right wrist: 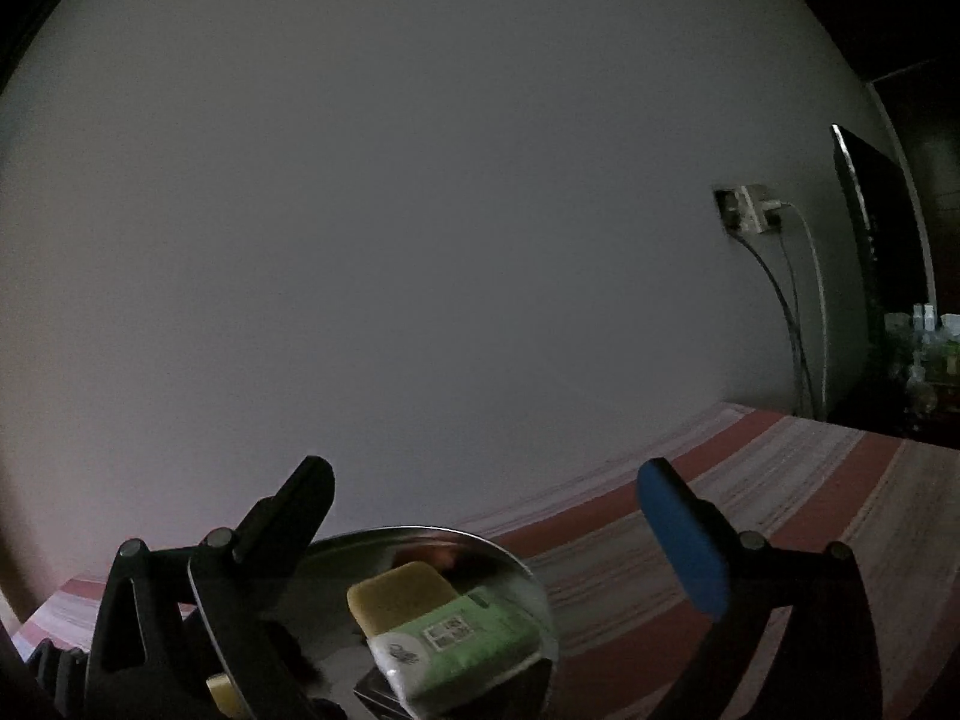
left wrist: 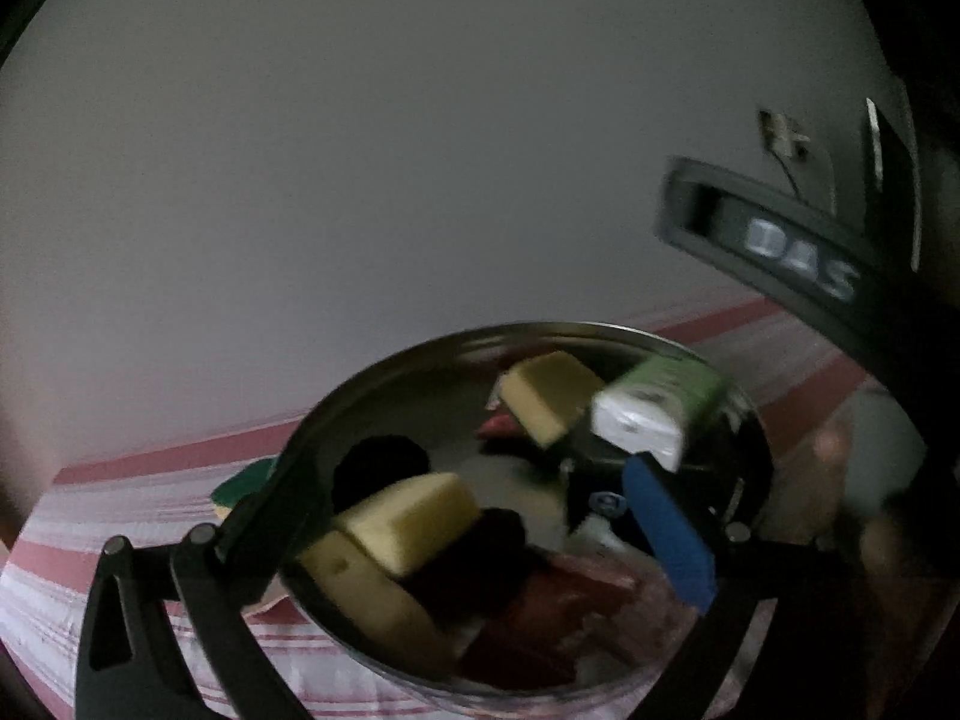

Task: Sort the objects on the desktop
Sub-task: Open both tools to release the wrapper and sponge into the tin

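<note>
- A steel bowl (left wrist: 420,360) stands on the striped surface (left wrist: 90,492) near the wall; the sorted items are gathered inside it.
- Contents seen from the left wrist view: a green tissue pack (left wrist: 660,408) toward the far right rim, two yellow sponges (left wrist: 414,516), one in front and one at the back, a dark round item (left wrist: 381,468) and a red item (left wrist: 540,618). The dark and red items are too blurred to be identified.
- Left gripper (left wrist: 474,510): the fingers are spread fully, straddling the bowl, with nothing held.
- Right gripper (right wrist: 510,528): the fingers are spread fully above the bowl's far side, with nothing held between them.
- Tissue pack: light and soft, wrapped in slick film. It is best taken across its short sides, with moderate squeeze, as the wrap is likely to slip under a weak grip.
- Sponges: very light and compressible. A hold across the flat faces is recommended; firm closure is tolerated without damage.
- Bowl: stiff, smooth and probably slippery. The rim is the only practical hold, and tipping is to be expected if one side is lifted.
- A green-edged item (left wrist: 246,483) lies on the surface just outside the bowl's left rim; it is largely hidden.
</note>
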A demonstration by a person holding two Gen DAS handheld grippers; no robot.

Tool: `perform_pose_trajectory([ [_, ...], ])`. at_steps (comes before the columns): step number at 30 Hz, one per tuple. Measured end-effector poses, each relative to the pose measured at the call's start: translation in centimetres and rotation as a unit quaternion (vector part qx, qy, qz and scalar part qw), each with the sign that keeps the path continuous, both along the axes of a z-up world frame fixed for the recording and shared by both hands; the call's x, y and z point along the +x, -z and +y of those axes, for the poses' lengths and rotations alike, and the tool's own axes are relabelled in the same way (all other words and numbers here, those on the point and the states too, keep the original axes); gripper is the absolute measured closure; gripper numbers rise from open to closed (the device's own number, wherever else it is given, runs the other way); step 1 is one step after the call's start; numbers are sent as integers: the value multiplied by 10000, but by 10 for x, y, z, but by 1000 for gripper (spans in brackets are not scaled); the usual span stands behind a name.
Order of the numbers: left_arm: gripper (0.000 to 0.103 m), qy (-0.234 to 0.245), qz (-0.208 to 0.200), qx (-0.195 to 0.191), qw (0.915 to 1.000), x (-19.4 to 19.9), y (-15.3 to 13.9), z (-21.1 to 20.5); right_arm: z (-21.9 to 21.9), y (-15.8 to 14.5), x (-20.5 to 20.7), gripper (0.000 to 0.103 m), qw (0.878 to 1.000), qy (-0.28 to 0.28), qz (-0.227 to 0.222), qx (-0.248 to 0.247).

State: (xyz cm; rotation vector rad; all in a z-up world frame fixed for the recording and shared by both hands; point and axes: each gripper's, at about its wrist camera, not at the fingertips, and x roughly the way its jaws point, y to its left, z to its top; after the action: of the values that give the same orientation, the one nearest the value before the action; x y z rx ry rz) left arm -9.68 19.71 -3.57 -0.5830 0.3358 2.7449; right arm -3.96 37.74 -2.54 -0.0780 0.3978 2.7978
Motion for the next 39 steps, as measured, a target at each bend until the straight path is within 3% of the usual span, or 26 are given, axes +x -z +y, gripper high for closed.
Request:
perform_pose_trajectory([
  [4, 0, 59, 153, -75, 9998, 7, -3, 1, 3, 4, 2, 1, 9999, 84, -108, -57],
  [11, 0, -119, -147, 120, 9997, -3, 1, -10, 5, 12, 10, 1, 9996, 171, -228, -94],
  [33, 0, -216, -239, -4, 9995, -9, 11, -11, -7, 19, 25, 1, 9961, 576, -389, 543],
  [39, 0, -287, -272, 27, 9992, -11, 11, -13, -5, 21, 38, 1, 9967, 612, -277, 451],
])
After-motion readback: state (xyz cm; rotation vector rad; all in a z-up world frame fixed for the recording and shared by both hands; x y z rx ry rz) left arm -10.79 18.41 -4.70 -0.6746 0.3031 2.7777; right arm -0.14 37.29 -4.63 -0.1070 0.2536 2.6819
